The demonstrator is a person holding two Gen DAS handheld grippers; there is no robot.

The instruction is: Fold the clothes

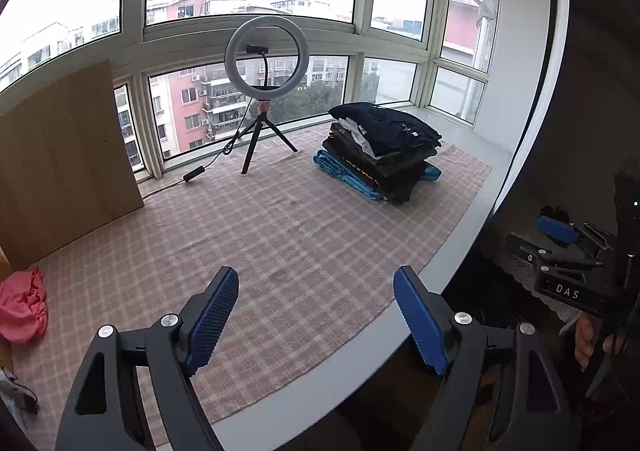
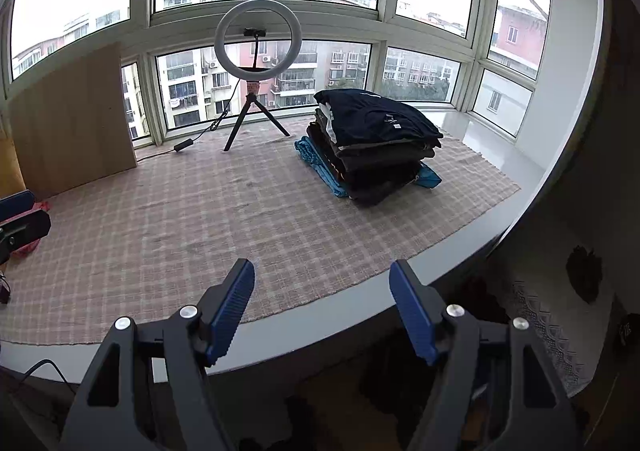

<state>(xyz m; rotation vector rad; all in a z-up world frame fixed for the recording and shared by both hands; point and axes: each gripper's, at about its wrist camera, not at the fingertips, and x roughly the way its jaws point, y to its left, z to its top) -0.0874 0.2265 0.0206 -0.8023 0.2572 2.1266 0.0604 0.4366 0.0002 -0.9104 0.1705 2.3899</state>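
Left wrist view: we see the left gripper with fingers apart, nothing between them, hovering over the near edge of the worktop and its checked cloth. One stack of folded clothes sits far right, dark pieces on a blue one; we cannot count the layers exactly. One crumpled pink garment lies at the near left edge, left of the fingers and well apart; long axis unclear while bunched. The right gripper shows at the right edge. One ring light on a tripod stands far centre, one wooden board far left.

Right wrist view: right gripper, fingers apart, empty, near the worktop's front edge. The stack is far right. Only a sliver of pink shows far left behind the left gripper's finger.

We judge pink is next to fold; left hand is nearer.
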